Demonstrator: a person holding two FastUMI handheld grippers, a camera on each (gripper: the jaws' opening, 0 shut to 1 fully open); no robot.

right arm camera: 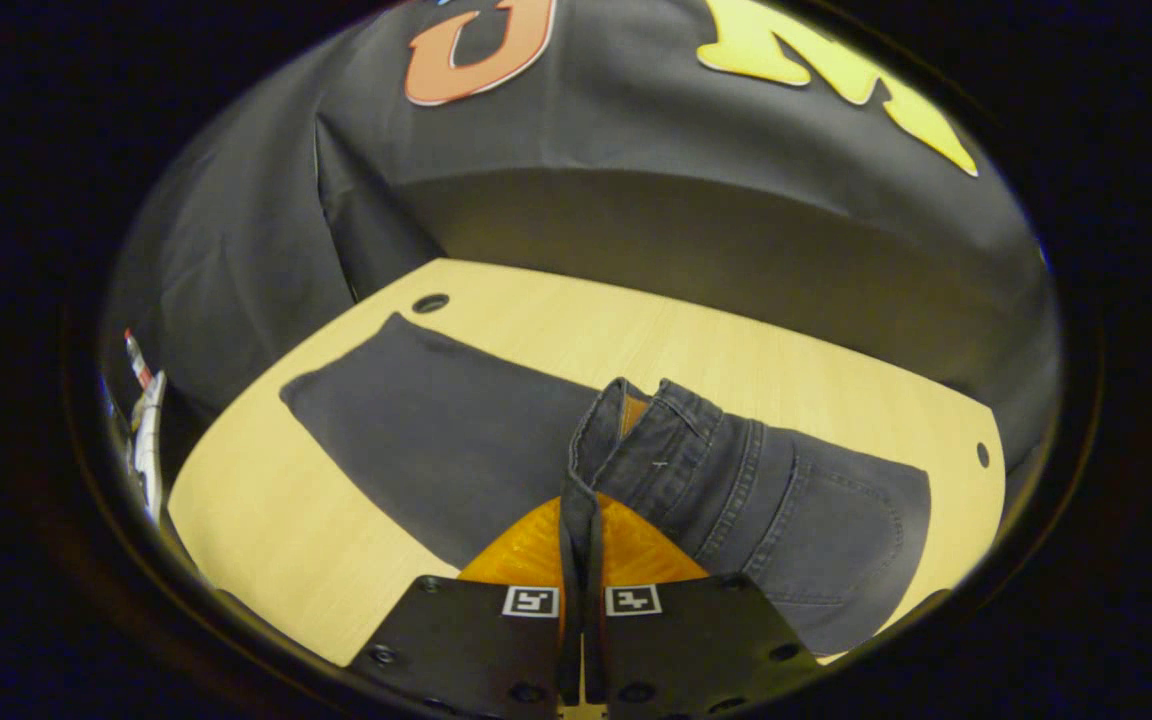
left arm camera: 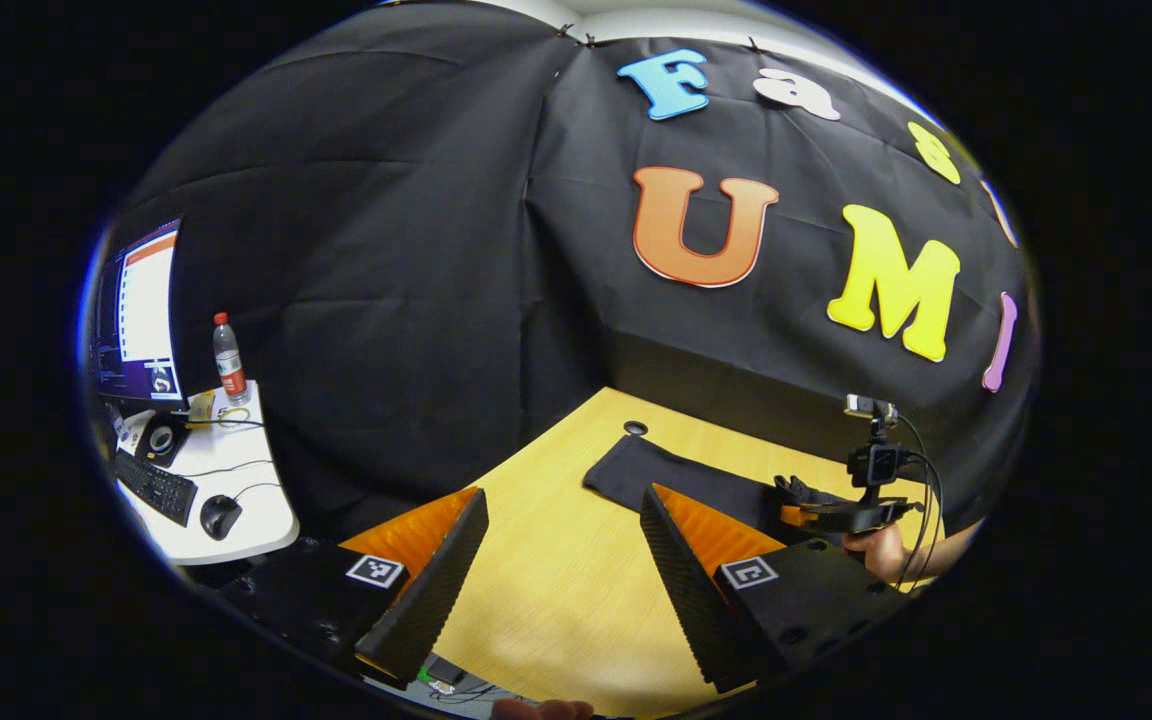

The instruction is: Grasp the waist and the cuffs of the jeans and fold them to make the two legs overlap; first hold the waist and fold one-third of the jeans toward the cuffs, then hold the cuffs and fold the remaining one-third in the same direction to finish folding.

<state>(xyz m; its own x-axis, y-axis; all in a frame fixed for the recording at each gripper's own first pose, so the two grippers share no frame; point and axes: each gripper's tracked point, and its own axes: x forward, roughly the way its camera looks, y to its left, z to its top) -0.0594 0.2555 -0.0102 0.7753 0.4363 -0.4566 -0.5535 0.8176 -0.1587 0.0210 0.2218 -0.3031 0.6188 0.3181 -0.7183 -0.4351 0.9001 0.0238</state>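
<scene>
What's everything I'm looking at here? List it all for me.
jeans: one, dark grey, flat on the table, waist end lifted
table: one, light wood, under the jeans
side desk: one, white, far left
monitor: one, lit, on the side desk
bottle: one, clear, red label, beside the monitor
keyboard: one, black
mouse: one, black
left gripper: open, above the table
right gripper: shut on the jeans waist
hand: one, holding the right gripper

Two gripper-mounted fisheye views, one high and far, one low and close

The left gripper view looks from above the table's [left arm camera: 556, 590] near edge toward the booth wall, taking in a side desk [left arm camera: 236, 500]. The right gripper view sits close over the jeans [right arm camera: 496, 440]; both share the tabletop and jeans.
</scene>
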